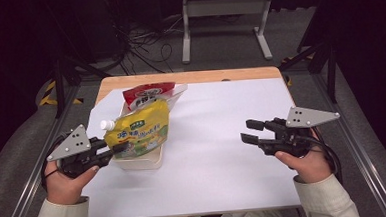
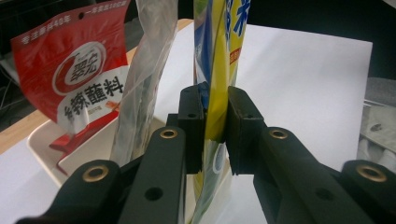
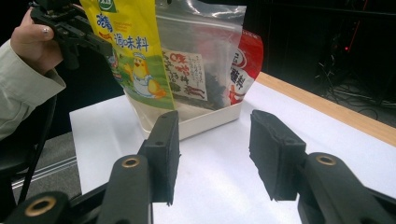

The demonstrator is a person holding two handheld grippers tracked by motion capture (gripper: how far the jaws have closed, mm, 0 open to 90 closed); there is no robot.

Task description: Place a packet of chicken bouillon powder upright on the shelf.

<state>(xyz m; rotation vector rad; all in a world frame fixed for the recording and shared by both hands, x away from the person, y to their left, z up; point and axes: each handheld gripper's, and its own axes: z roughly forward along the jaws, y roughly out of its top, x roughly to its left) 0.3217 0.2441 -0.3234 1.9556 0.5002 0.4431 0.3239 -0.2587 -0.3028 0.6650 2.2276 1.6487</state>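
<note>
A yellow spouted seasoning pouch [image 1: 141, 127] stands tilted in a shallow white tray [image 1: 140, 164] at the table's left. My left gripper [image 1: 117, 150] is shut on the pouch's lower edge; in the left gripper view both pads clamp the yellow pouch [image 2: 215, 70]. Behind it in the tray stand a clear bag [image 2: 145, 60] of dark contents and a red pouch [image 1: 147, 94]. At the right of the table my right gripper [image 1: 246, 130] is open and empty, pointing left. In its own view the right gripper [image 3: 212, 154] faces the yellow pouch [image 3: 133, 46], the clear bag [image 3: 201, 56] and the tray [image 3: 208, 121].
White sheet [image 1: 223, 152] covers the table between the tray and my right gripper. A bare wooden strip [image 1: 189, 77] runs along the far edge. Beyond it, cables and a metal stand [image 1: 224, 21] sit on the floor.
</note>
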